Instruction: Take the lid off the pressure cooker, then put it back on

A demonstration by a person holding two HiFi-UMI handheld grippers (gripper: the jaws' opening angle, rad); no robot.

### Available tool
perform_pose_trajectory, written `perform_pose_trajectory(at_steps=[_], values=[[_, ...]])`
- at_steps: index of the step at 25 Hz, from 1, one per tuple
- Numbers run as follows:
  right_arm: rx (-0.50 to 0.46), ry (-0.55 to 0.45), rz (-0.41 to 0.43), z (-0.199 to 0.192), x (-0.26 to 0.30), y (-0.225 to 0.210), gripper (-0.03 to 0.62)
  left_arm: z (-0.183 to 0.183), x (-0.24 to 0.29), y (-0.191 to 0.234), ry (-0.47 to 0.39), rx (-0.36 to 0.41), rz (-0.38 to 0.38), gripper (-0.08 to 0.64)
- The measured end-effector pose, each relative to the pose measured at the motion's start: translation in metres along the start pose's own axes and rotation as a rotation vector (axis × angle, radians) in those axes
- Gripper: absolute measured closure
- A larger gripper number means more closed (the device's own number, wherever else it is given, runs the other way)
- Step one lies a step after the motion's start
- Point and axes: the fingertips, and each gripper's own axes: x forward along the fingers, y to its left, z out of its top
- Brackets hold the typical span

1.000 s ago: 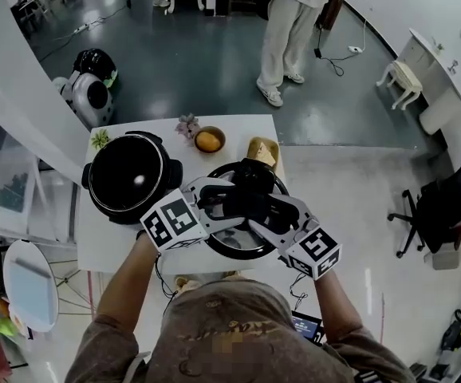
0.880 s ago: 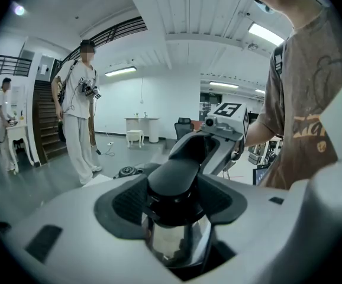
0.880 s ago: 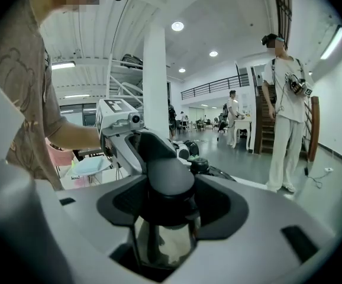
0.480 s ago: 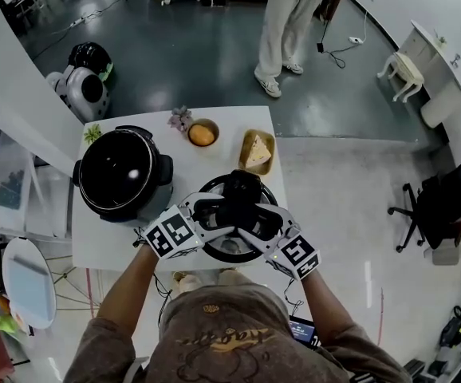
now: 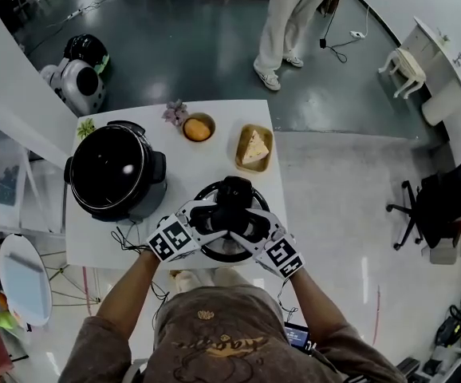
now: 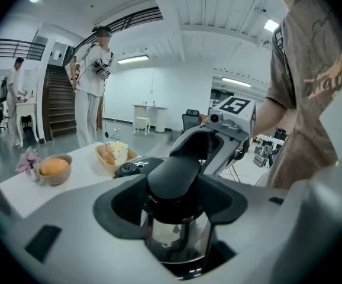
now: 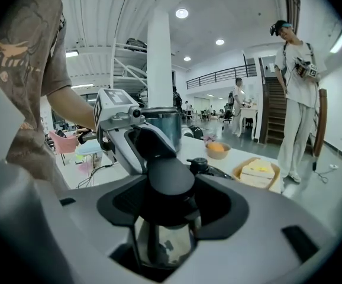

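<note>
Both the left gripper [image 5: 213,216] and the right gripper [image 5: 246,222] have their jaws clamped on the glossy black handle [image 6: 180,169] of the round, metal-rimmed lid [image 5: 224,251]. The lid is at the white table's [image 5: 214,154] near edge, right of the open black cooker [image 5: 107,172].

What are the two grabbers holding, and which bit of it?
Both the left gripper and right gripper are clamped on the pressure cooker lid, by the black handle on its top.

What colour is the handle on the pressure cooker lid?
The handle is black, best seen in the left gripper view.
</note>
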Motion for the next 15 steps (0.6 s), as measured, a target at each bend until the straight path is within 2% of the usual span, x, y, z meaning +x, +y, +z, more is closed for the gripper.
perform_pose_trajectory(at_steps=[7,15], values=[[-0.01,0.041,0.0,-0.019,0.016,-0.004,0.339,-0.021,0.01,0.008,0.036,0.004,0.019,0.287],[-0.003,0.053,0.004,-0.027,0.023,-0.008,0.339,-0.027,0.015,0.014,0.056,0.019,0.032,0.287]])
